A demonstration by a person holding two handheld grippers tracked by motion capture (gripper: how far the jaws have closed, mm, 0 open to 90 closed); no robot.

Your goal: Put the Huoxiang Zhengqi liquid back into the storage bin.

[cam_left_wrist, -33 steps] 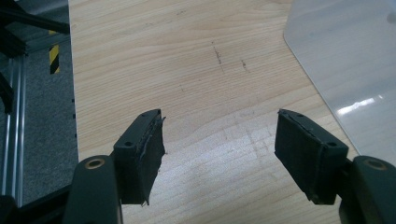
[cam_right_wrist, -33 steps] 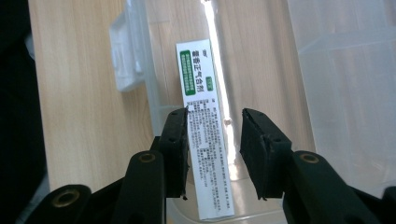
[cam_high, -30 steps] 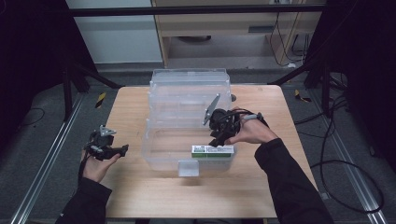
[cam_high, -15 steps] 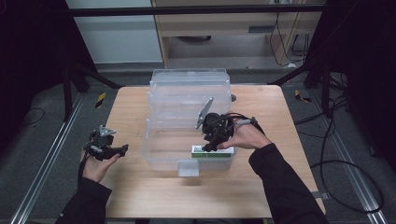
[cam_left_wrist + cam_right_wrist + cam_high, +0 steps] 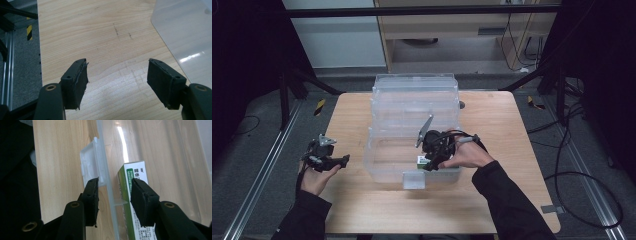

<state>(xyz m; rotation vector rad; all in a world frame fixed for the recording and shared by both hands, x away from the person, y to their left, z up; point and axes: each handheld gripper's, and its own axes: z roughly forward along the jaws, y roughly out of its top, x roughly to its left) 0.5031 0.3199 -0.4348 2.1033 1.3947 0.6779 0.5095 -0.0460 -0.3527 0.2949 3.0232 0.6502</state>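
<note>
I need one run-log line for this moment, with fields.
left gripper: open, over table | right gripper: open, jaws astride front wall of clear bin | green-white box: inside bin

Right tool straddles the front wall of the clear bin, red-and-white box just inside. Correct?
Not quite: the box is green and white, as the right gripper view shows. The rest holds: the right tool straddles the clear bin's front wall, box just inside.
</note>
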